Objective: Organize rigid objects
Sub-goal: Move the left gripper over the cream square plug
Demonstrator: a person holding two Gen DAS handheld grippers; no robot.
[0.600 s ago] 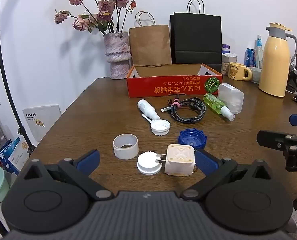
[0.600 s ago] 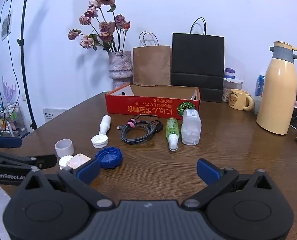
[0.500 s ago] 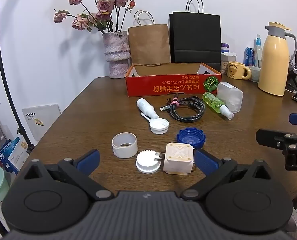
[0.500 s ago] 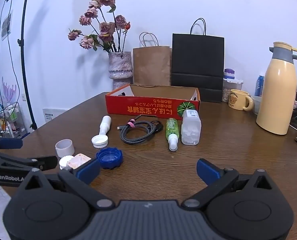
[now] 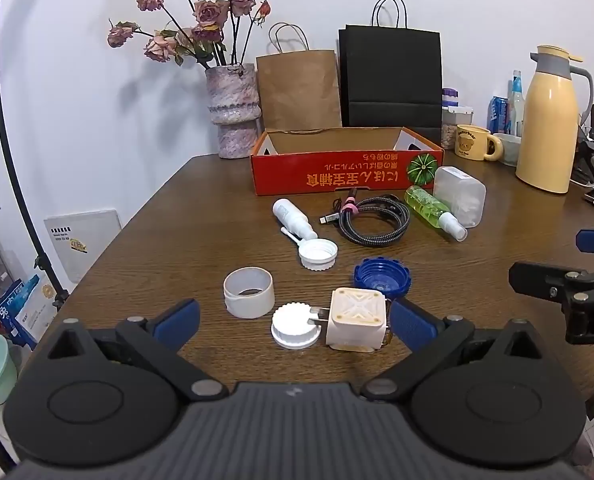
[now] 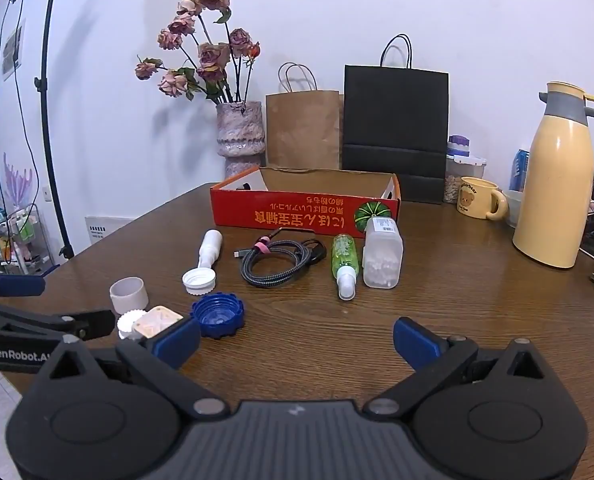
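A red cardboard box (image 5: 347, 174) stands open at the back of the wooden table; it also shows in the right wrist view (image 6: 305, 210). In front of it lie a white bottle (image 5: 293, 218), a coiled cable (image 5: 373, 220), a green spray bottle (image 5: 435, 212) and a clear container (image 5: 461, 196). Nearer are a white cap (image 5: 318, 255), a blue cap (image 5: 381, 281), a white ring (image 5: 249, 292), a ridged white cap (image 5: 296, 326) and a cream charger (image 5: 357, 318). My left gripper (image 5: 293, 322) is open, its fingers either side of the charger and ridged cap. My right gripper (image 6: 295, 338) is open and empty.
A vase of dried roses (image 5: 233, 108), a brown paper bag (image 5: 299, 88) and a black paper bag (image 5: 391, 76) stand behind the box. A yellow thermos (image 5: 551, 120) and a mug (image 5: 473, 142) stand at the back right. A lamp pole (image 5: 13, 152) rises at the left.
The left gripper has eased slightly forward towards the charger and ridged cap. The right gripper has barely moved. Nothing on the table has shifted.
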